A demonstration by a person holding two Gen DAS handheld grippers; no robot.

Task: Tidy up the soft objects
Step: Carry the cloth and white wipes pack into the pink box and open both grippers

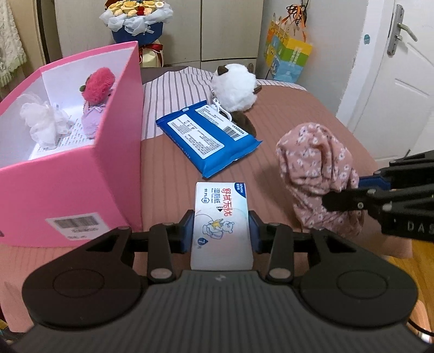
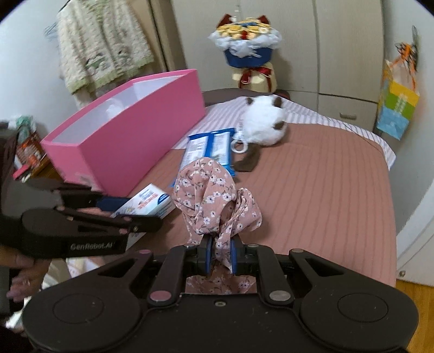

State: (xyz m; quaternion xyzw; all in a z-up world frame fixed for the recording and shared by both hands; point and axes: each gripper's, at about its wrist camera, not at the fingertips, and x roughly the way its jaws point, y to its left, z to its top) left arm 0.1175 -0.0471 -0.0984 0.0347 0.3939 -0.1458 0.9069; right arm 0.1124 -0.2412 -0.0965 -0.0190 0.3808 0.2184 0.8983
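Note:
My left gripper (image 1: 222, 230) is shut on a small white wet-wipe pack (image 1: 221, 214), held above the brown bed cover just right of the pink box (image 1: 70, 173). Inside that box lie a white mesh puff (image 1: 43, 122) and a red-capped plush doll (image 1: 96, 92). My right gripper (image 2: 221, 254) is shut on a bunched pink floral cloth (image 2: 208, 195), which hangs up off the bed; that same floral cloth (image 1: 317, 168) appears at the right of the left wrist view. A blue wipe pack (image 1: 208, 138) and a white fluffy plush (image 1: 234, 87) lie further back on the bed.
A flower bouquet (image 1: 135, 19) stands behind the pink box by the wardrobe. A colourful paper bag (image 1: 289, 57) hangs at the back right, beside a white door (image 1: 393, 81). A towel (image 2: 103, 43) hangs on the left wall. A hand (image 2: 24, 277) holds the left tool.

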